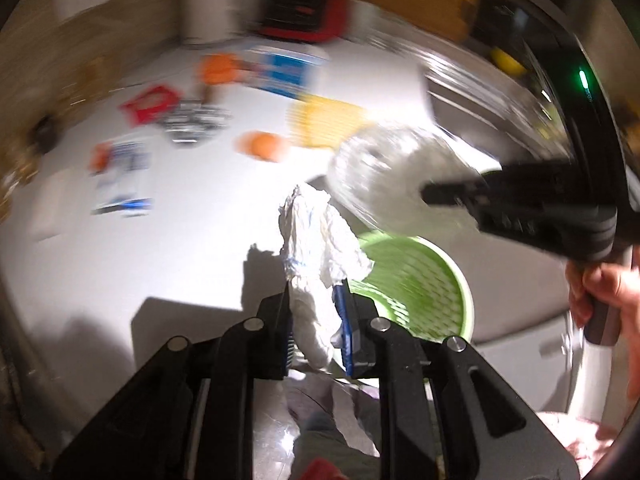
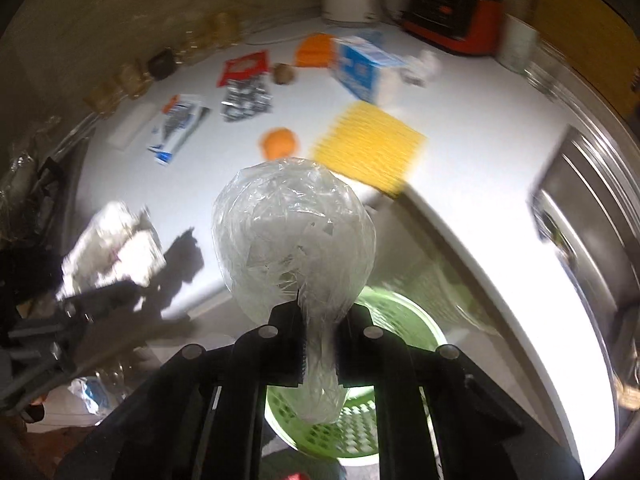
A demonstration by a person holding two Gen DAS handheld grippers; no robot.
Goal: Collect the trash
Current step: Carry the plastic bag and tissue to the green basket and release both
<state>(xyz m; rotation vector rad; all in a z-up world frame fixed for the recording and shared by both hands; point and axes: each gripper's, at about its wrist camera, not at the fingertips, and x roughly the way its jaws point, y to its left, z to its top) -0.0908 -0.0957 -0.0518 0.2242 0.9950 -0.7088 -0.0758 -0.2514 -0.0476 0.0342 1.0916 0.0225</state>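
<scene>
In the left wrist view my left gripper is shut on a crumpled white paper wrapper that sticks up past the fingertips. It hangs at the counter's front edge, beside a green lattice basket that sits lower down. My right gripper is shut on the neck of a balled-up clear plastic film, above the same green basket. Each gripper shows blurred in the other's view: the right gripper with the clear plastic film, and the left gripper with the white wrapper.
On the white counter lie a yellow mat, an orange, a blue-white carton, a red packet, a silver packet and a blue-white wrapper. A steel sink is at the right. A red-black appliance stands at the back.
</scene>
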